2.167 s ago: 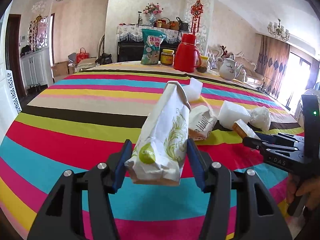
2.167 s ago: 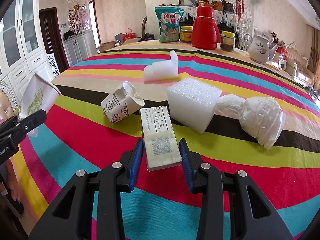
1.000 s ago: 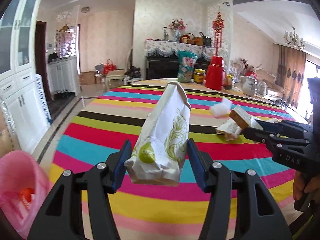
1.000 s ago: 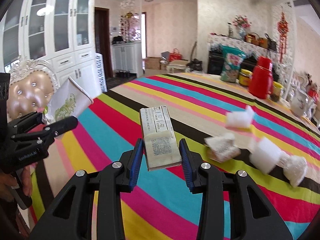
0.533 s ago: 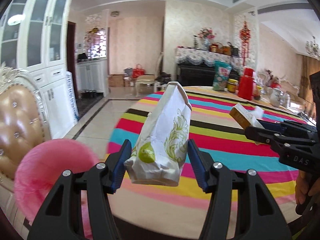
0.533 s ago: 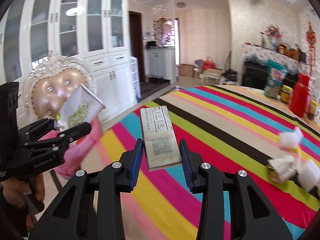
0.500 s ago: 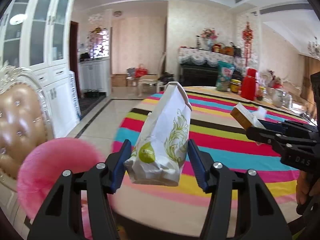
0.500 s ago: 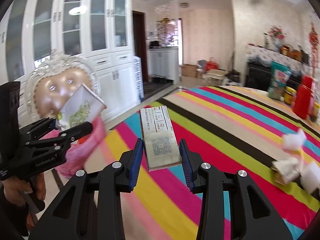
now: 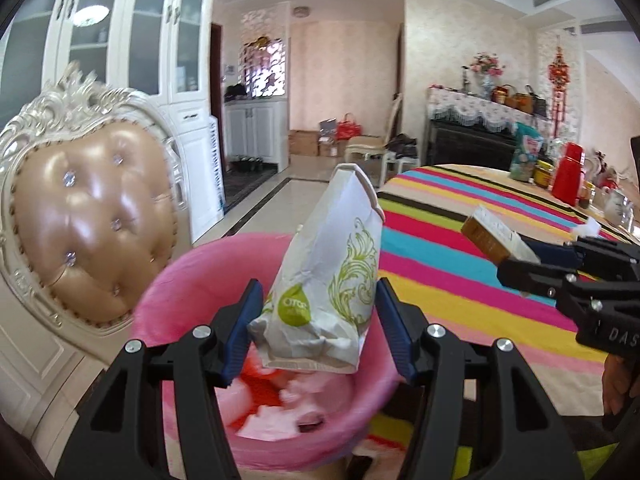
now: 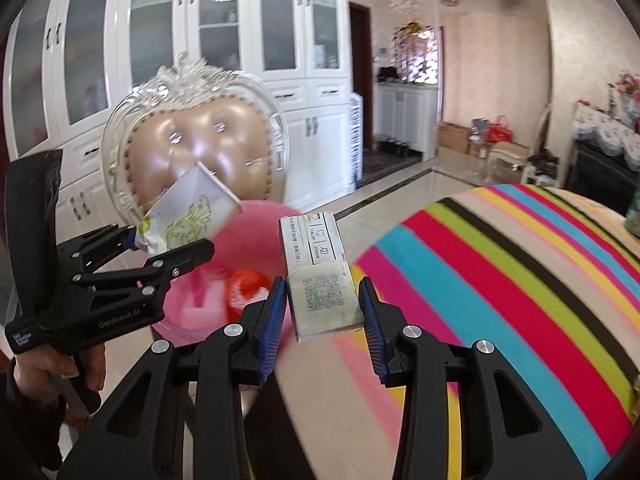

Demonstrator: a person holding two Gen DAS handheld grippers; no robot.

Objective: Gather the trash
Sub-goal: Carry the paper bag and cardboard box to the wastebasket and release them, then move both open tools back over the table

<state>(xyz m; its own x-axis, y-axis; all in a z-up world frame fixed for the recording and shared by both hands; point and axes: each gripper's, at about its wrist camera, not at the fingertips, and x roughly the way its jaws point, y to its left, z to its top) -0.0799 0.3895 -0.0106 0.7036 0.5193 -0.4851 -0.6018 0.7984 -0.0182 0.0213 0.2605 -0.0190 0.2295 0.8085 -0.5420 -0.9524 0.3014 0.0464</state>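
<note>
Left wrist: paper bag point(image 9: 328, 280) hides pink bin's point(image 9: 192, 276) contents.

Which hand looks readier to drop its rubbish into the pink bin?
Left, probably. The left gripper holds the paper bag right above the pink bin; the right gripper's small box sits beside it.

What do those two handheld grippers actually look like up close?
Both are black plastic frames with silver screws at the joints. Each left gripper and right gripper ends in two fingers lined with ribbed blue pads. White lettering runs along the side of each body, only partly readable. Each is carried by a bare hand on a handle below. No cables show.
</note>
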